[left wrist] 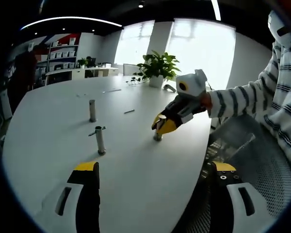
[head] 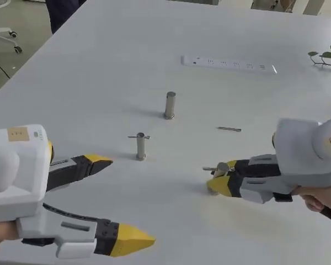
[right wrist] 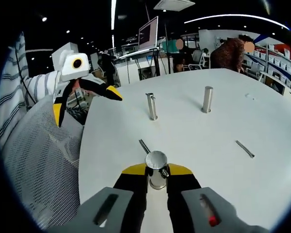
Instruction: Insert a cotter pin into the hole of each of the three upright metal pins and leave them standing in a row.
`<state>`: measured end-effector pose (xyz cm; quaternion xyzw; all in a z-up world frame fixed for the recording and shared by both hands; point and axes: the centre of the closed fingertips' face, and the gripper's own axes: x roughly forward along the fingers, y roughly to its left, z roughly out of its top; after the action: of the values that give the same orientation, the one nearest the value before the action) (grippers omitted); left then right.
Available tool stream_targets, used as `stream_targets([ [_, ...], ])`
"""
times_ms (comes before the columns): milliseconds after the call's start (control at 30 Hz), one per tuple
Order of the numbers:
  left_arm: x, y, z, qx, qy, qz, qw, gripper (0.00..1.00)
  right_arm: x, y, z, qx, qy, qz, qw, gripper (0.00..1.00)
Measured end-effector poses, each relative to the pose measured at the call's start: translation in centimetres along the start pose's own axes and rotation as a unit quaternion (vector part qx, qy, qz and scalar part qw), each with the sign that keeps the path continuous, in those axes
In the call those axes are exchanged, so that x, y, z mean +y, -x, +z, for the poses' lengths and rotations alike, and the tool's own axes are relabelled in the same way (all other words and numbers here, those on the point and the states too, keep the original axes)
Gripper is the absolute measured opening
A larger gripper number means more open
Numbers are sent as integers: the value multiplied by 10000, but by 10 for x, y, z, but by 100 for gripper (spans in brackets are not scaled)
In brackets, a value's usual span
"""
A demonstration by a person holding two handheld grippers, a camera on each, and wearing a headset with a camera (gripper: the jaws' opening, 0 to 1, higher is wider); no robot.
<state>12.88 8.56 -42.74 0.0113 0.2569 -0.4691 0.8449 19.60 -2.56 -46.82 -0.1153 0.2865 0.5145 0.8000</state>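
Three upright metal pins stand on the white table [head: 99, 66]. The far pin [head: 170, 105] [right wrist: 207, 99] has nothing through it. The middle pin [head: 141, 146] [left wrist: 100, 140] carries a cotter pin [head: 138, 136] across its top. My right gripper [head: 218, 179] [right wrist: 156, 174] is shut on the nearest pin [head: 222, 168] [right wrist: 156, 167], and a cotter pin [right wrist: 144, 145] sticks out of that pin's side. A loose cotter pin [head: 229, 129] [right wrist: 245, 149] lies flat beyond it. My left gripper [head: 121, 201] [left wrist: 155, 166] hangs open at the front left, holding nothing.
A white power strip [head: 229, 63] lies at the back of the table, and plant leaves [head: 328, 57] reach in at the far right. A mesh chair [right wrist: 43, 160] stands by the table edge. A person in a striped sleeve [left wrist: 252, 107] holds the right gripper.
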Motion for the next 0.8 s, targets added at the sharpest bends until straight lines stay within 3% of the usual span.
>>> stream_targets([
  [100, 10, 2, -3, 119, -154, 221, 9996, 93, 2, 0, 0, -72, -88, -144, 9998, 9],
  [233, 18, 7, 3, -56, -20, 332, 9994, 92, 4, -1, -1, -29, 100, -318, 9994, 9],
  [467, 23, 17, 12, -185, 3, 435, 9989, 93, 2, -4, 2, -71, 55, -464, 9989, 8],
  [667, 27, 24, 13, -241, 29, 528, 9983, 93, 3, -11, 8, -90, 50, -420, 9991, 8],
  [800, 30, 31, 17, -390, 119, 598, 9974, 93, -2, -16, 15, -49, 170, -431, 9989, 8],
])
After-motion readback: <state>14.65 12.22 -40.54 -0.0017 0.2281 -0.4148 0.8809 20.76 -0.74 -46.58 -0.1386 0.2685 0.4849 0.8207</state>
